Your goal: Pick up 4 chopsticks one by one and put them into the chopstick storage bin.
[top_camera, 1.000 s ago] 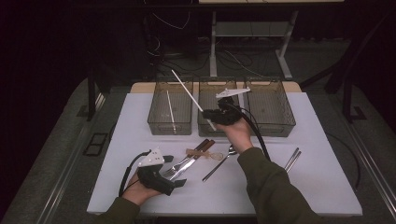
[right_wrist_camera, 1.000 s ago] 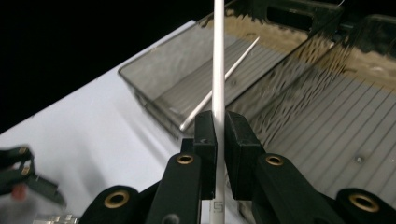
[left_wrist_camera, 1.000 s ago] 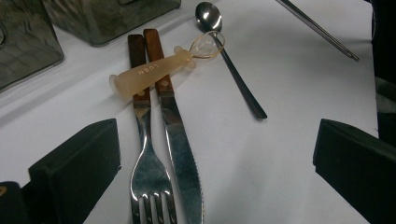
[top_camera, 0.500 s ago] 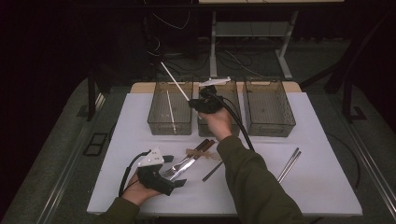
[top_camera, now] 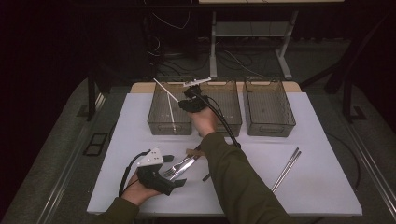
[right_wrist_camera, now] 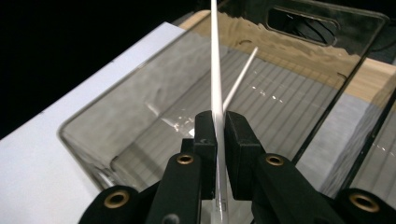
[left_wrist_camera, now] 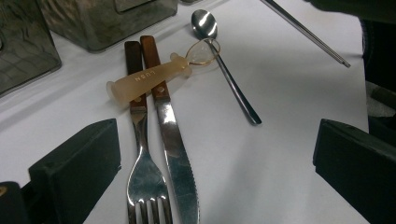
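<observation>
Over the left bin, at roughly 11 o'clock on the counter, a white chopstick is clamped in the right tool. Drop-off is underway; it needs lowering beside the one inside, then releasing. Left tool is parked wide open, nothing held.

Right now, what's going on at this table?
A person is sorting cutlery into clear bins. The right gripper is shut on a white chopstick and holds it over the leftmost bin, where another white chopstick already lies. The left gripper rests open on the white table, jaws either side of a fork and a knife. A spoon and a pair of metal chopsticks are not yet sorted.
</observation>
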Available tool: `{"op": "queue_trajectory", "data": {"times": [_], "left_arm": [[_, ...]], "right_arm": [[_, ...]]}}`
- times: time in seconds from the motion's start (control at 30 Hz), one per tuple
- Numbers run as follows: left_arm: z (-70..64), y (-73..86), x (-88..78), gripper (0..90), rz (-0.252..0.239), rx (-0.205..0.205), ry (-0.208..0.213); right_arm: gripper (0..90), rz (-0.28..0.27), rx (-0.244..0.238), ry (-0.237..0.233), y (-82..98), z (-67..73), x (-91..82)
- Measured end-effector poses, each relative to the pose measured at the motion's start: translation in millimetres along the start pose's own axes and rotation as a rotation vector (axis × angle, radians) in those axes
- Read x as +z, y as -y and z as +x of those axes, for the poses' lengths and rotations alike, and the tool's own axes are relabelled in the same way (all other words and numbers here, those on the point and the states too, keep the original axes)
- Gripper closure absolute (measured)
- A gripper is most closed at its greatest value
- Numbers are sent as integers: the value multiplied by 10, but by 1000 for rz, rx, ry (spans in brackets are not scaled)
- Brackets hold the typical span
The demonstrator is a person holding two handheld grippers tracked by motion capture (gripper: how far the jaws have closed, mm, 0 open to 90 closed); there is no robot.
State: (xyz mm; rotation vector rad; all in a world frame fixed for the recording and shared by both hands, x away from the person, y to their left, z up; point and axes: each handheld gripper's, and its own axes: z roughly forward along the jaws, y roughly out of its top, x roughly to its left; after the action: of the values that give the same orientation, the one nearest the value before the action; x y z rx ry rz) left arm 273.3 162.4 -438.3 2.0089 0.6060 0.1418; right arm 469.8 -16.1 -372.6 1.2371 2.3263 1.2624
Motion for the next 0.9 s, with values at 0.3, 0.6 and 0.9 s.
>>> {"op": "queue_trajectory", "data": {"times": [0.3, 0.6, 0.9], "left_arm": [[-6, -3, 3, 0, 2, -1, 5], [-5, -4, -1, 0, -1, 0, 6], [-2, -6, -7, 0, -2, 5, 7]], "right_arm": [[840, 56, 41, 62, 38, -45, 98], [835, 80, 15, 93, -20, 7, 153], [661, 54, 7, 71, -64, 57, 152]]}}
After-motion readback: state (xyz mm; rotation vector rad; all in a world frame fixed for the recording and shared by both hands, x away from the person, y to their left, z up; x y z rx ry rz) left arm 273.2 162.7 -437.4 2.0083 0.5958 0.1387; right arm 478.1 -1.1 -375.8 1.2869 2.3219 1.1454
